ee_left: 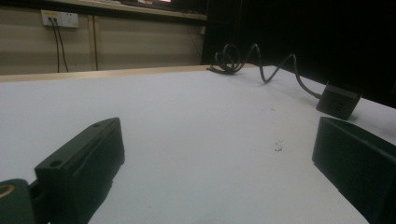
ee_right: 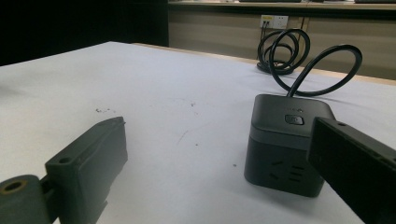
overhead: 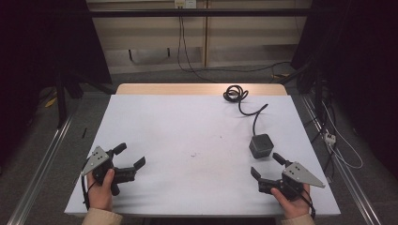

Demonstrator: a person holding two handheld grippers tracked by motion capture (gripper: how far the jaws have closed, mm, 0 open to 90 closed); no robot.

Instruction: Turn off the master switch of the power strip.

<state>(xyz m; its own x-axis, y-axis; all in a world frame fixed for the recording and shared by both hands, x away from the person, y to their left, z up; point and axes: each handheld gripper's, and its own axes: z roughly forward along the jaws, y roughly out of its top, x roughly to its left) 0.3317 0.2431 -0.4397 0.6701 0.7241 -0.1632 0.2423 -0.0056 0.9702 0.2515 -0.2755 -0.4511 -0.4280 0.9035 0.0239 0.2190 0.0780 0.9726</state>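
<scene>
White sheeting covers the bench (overhead: 187,126), a wood edge bare at its far side, in a dim room with black drapes and beige wall panels. A dark socket cube (overhead: 261,145) sits right of centre, its cord (overhead: 236,93) coiled behind. Left tool (overhead: 130,156) and right tool (overhead: 265,165) rest near the front corners, jaws apart, empty.

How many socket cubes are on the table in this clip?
1. The black socket cube sits on the white table at the person's right, just ahead of the right gripper, its cable coiled near the far edge. Nothing seems hidden.
</scene>
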